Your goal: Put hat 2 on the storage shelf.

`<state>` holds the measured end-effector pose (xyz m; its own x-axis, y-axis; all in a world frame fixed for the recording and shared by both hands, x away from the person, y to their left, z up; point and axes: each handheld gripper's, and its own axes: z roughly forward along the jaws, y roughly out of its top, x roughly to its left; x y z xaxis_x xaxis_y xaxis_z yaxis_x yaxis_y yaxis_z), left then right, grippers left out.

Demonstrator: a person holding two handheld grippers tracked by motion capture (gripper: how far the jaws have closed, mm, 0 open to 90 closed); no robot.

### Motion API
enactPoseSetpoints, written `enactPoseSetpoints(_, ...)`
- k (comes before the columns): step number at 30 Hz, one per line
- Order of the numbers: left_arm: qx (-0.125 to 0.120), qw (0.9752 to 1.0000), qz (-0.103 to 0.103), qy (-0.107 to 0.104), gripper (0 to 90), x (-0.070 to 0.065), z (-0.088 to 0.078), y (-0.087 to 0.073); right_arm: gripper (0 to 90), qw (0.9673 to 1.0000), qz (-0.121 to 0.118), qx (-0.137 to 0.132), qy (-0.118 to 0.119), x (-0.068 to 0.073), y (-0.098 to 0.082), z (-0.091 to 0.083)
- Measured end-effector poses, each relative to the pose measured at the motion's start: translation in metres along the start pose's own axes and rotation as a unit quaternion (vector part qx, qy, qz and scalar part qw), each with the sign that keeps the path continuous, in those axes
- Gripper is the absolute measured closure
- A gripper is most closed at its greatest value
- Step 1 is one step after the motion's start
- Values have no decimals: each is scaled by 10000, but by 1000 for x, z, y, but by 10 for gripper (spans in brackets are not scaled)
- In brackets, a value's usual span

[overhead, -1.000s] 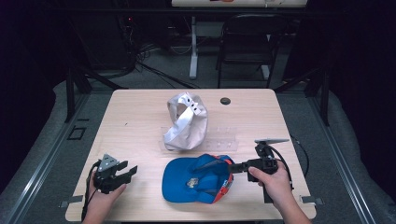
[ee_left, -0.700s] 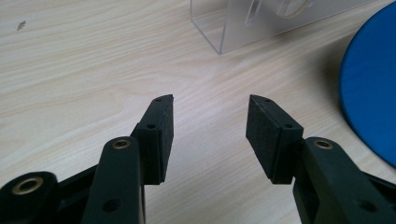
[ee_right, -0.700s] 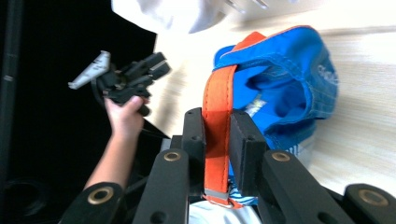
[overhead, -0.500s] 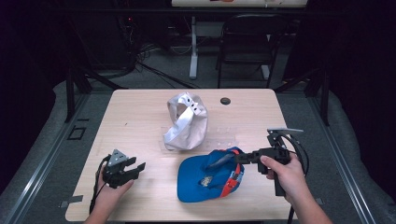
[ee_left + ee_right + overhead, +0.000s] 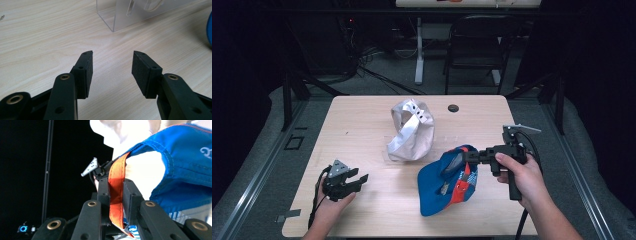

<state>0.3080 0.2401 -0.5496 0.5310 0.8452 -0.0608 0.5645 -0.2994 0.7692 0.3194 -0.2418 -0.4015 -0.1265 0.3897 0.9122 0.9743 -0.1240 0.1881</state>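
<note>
A blue cap (image 5: 447, 180) with an orange strap hangs tilted, its back raised and its brim end low over the wooden table (image 5: 362, 115). My right gripper (image 5: 469, 156) is shut on that strap. In the right gripper view the orange strap (image 5: 115, 195) is pinched between the two jaws, with the blue cap (image 5: 185, 165) to the right. A white cap (image 5: 412, 130) sits on a clear stand at the table's middle. My left gripper (image 5: 357, 179) rests near the front left, open; the left gripper view shows its jaws (image 5: 112, 67) apart over bare wood.
The clear plastic stand (image 5: 130, 12) lies just ahead of the left jaws. A small black round cover (image 5: 453, 108) sits near the table's far edge. A chair (image 5: 477, 50) and a white post stand beyond the table.
My right gripper has risen and moved right, lifting the blue cap's back end so the cap tilts up. The left hand shifted only slightly.
</note>
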Motion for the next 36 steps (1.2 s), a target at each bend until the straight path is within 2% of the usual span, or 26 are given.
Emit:
enactPoseSetpoints(8,0,10000,-4,-3,519,0,0,0,780,9999,3,-137,15,22,7,-12)
enactPoseSetpoints(15,1,10000,-17,23,517,1,0,0,780,9986,83,-518,-19,36,12,-35)
enactPoseSetpoints(20,-20,10000,-34,39,516,2,0,0,780,9968,150,-781,85,45,22,-46)
enactPoseSetpoints(29,-75,9999,-127,62,514,4,0,1,780,9944,82,-1049,-89,70,52,-43)
enactPoseSetpoints(30,-19,9999,-119,45,514,4,-1,1,780,9942,54,-1065,-138,72,57,-43)
enactPoseSetpoints(36,-43,9999,-135,58,514,6,-2,-1,780,9923,23,-1226,-187,77,78,-36)
